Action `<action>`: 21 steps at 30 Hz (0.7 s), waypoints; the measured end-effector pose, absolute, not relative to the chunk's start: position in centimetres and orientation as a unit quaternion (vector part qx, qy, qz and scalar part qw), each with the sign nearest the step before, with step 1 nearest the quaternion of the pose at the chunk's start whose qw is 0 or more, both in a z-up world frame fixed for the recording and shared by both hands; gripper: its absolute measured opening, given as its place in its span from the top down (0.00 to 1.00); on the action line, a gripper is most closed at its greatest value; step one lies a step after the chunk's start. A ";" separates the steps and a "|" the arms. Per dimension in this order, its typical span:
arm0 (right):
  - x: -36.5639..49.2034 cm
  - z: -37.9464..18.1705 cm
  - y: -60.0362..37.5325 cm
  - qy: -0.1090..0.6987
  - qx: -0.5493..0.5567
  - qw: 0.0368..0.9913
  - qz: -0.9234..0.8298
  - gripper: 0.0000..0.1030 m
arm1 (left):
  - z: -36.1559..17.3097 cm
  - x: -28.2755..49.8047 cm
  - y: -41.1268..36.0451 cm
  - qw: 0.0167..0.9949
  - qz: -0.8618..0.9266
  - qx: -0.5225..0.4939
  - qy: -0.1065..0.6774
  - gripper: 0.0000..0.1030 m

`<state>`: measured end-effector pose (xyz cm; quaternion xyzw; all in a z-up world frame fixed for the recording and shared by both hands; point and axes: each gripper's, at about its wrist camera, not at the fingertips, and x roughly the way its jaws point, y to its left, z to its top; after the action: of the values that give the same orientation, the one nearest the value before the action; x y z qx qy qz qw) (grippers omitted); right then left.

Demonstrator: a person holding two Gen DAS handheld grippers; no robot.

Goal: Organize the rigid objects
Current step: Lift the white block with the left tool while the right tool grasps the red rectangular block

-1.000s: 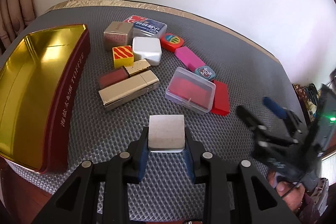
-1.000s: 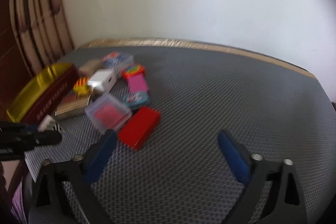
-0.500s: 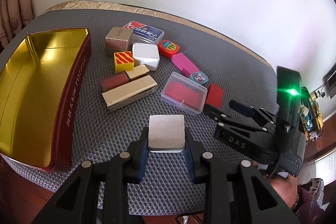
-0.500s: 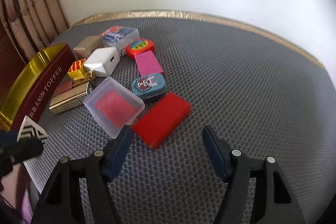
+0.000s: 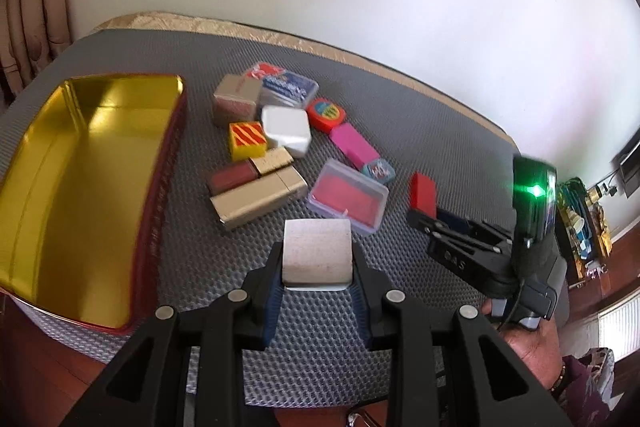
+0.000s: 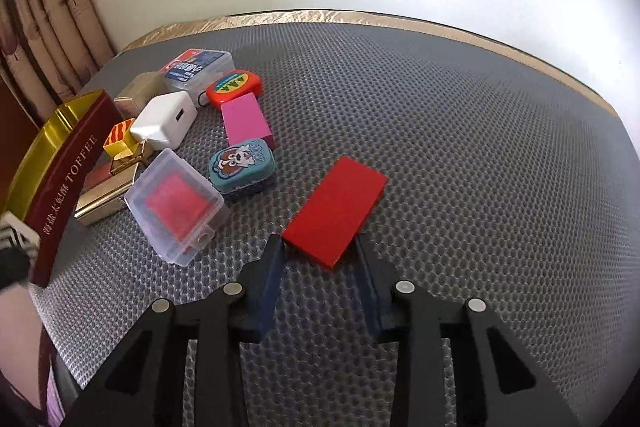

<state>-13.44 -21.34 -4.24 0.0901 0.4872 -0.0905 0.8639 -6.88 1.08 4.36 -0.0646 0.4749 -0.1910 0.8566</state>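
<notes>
Right wrist view: the right gripper [image 6: 320, 259] has narrowed from wide open to straddle the red block's [image 6: 336, 211] near end, seemingly gripping it. The left gripper [image 5: 318, 271] still clamps the grey block [image 5: 317, 255]; toffee tin [image 5: 80, 187] sits to its left.

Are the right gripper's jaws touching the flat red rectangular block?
Touching: in the right wrist view, the right gripper has both jaws closed against the flat red rectangular block.
</notes>
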 end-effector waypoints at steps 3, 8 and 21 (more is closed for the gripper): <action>-14.3 -4.1 -21.8 0.483 0.101 0.866 -0.086 0.69 | 5.4 -6.7 2.1 0.862 -0.181 -0.071 0.468 0.71; -15.5 -3.8 -22.7 0.479 0.121 0.866 -0.078 0.69 | 7.3 -6.0 4.7 0.875 -0.154 -0.071 0.453 0.71; -17.2 -3.9 -23.3 0.472 0.149 0.866 -0.071 0.69 | 4.7 2.0 12.1 0.883 -0.022 -0.040 0.468 0.71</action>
<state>-17.18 -23.32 -3.94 0.1486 0.4715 -0.0710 0.8663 2.02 12.13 4.67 -0.0398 0.4678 -0.0218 0.8827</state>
